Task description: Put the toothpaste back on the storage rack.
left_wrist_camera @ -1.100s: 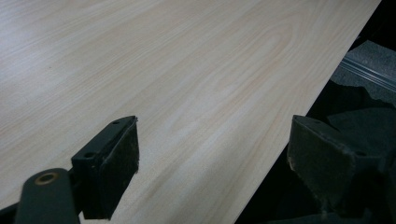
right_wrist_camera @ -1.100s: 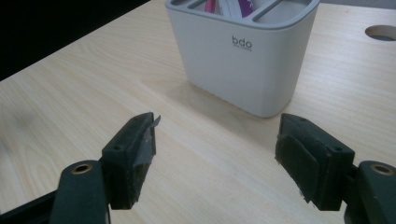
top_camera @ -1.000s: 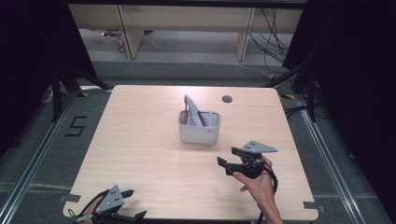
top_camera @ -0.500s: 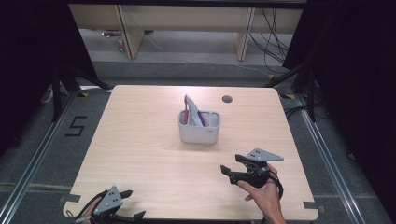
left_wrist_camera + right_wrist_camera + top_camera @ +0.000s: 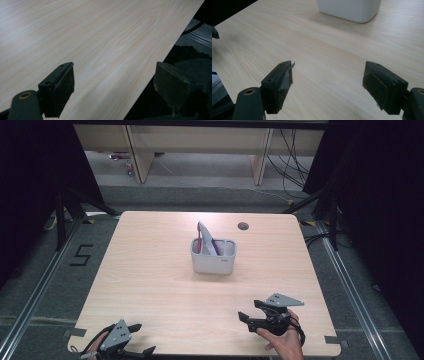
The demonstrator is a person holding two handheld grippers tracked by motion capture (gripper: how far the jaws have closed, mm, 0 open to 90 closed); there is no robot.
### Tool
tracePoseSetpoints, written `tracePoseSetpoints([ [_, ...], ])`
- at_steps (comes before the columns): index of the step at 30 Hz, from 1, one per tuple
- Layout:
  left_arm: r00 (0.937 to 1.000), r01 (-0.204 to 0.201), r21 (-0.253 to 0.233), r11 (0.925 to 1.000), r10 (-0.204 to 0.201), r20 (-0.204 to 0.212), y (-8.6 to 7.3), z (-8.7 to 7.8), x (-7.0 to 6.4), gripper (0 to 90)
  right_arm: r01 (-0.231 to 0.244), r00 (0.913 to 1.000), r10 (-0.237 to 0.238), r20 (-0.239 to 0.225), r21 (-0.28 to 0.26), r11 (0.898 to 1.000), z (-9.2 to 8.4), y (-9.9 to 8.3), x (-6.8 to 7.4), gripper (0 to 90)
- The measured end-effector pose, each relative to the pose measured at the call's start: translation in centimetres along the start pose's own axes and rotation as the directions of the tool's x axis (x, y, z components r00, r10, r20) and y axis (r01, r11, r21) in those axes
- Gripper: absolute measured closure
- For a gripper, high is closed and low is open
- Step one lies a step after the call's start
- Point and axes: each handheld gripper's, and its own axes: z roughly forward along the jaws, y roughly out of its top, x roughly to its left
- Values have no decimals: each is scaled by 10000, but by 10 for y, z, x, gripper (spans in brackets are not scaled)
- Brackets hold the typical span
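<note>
- Pale wood grain covers the table [image 5: 150,285], and a white bin [image 5: 213,261] stands on it near the middle, toward the far edge.
- The bin holds a grey-lilac flat piece [image 5: 206,236] that leans up out of its left compartment, with a thin pink item [image 5: 200,245] beside it; I cannot tell what either is.
- My right gripper [image 5: 248,312] hovers on the near side of the bin and a little to its right, well apart from it, jaws turned leftward across the table.
- Its jaws have just been opening and now stand wide, with bare wood between the pads [image 5: 285,80] and nothing held.
- In my right gripper view the bin's white wall [image 5: 348,8] sits ahead, beyond the jaw tips.
- My left gripper [image 5: 142,353] rests at the near edge of the table, far to the bin's near left.
- Its jaws gape wide too, gripping nothing, one pad [image 5: 65,90] over the wood and the other past the table's edge.
- A small dark round hole [image 5: 243,226] marks the tabletop just beyond the bin, to its right.
</note>
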Motion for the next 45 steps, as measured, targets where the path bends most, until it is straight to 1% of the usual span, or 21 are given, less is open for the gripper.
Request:
tracePoseSetpoints([
  [2, 10000, 32, 41, 10000, -32, -44, -1, 0, 0, 160, 169, 9998, -167, -129, 95, 9998, -1, -1, 0, 239],
  [3, 10000, 53, 32, 10000, -53, -40, -1, 0, 0, 160, -286, 9996, 287, -44, 154, 9995, -3, -2, 4, 236],
  [5, 10000, -81, 31, 10000, 81, -54, -2, 0, 1, 160, 230, 9997, -231, 101, 116, 9997, -3, -3, 2, 232],
  [7, 10000, 56, -13, 10000, -56, -55, -2, -1, -1, 160, -138, 9999, 137, 71, 163, 9998, -3, -6, 6, 229],
  [9, 9999, -71, 50, 10000, 71, -102, -2, -1, 0, 160, 227, 9997, -228, 87, 150, 9996, -5, -7, 5, 223],
  [14, 10000, -21, -11, 10000, 21, -56, -2, -1, 0, 160, 237, 9997, -238, 63, 213, 9995, -5, -13, 9, 206],
  [16, 10000, -44, 7, 10000, 44, -50, -2, -1, 0, 160, 153, 9998, -149, -141, 293, 9995, -6, -15, 10, 195],
  [17, 10000, 10, -45, 10000, -10, -43, -2, -1, -1, 160, -186, 9998, 182, 82, 482, 9987, -9, -16, 13, 195],
  [18, 9999, -111, 61, 9999, 111, -88, -2, -1, 0, 160, 241, 9995, -247, 197, 297, 9993, -9, -17, 11, 195],
  [19, 9997, -227, 41, 9997, 227, -102, -2, -1, 1, 160, 213, 9997, -210, -97, 325, 9992, -8, -18, 11, 196],
  [20, 9997, -204, 21, 9998, 204, -103, -2, -1, 0, 160, -43, 10000, 41, 33, 375, 9993, -10, -20, 14, 196],
  [21, 9998, -152, -18, 9999, 152, -95, -2, -1, 0, 160, 210, 9997, -204, -147, 449, 9988, -10, -21, 12, 195],
  [24, 9999, -134, -52, 9999, 133, -73, -2, -1, 0, 160, 259, 9995, -269, 166, 571, 9980, -13, -25, 12, 190],
  [29, 9999, -100, -5, 9999, 100, 6, -2, 0, -1, 160, -224, 9996, 209, 204, 776, 9967, -20, -32, 17, 188],
  [31, 9999, -108, 5, 9999, 108, -50, -2, -1, -1, 160, 224, 9996, -232, 132, 625, 9978, -19, -35, 15, 189],
  [36, 9999, -138, 108, 9998, 139, -48, -2, -2, -1, 160, 472, 9973, -517, 530, 838, 9954, -23, -41, 18, 190],
  [38, 9999, -122, 21, 9999, 122, -44, -2, -1, -1, 160, 107, 9987, -158, 475, 1046, 9945, -25, -44, 21, 191],
  [39, 9999, -127, -2, 9999, 127, -37, -2, -1, 0, 160, 510, 9967, -564, 580, 914, 9945, -25, -45, 19, 191],
  [41, 9996, -263, 87, 9996, 264, -92, -2, -2, 1, 160, 390, 9987, -419, 294, 945, 9948, -25, -47, 21, 191],
  [44, 9999, -101, 59, 9999, 100, 21, -2, -1, -1, 160, 161, 9991, -200, 370, 1035, 9945, -26, -51, 27, 190],
  [45, 10000, -84, 81, 9999, 84, 54, -2, -1, -1, 160, 387, 9986, -422, 320, 1017, 9941, -26, -51, 26, 189],
])
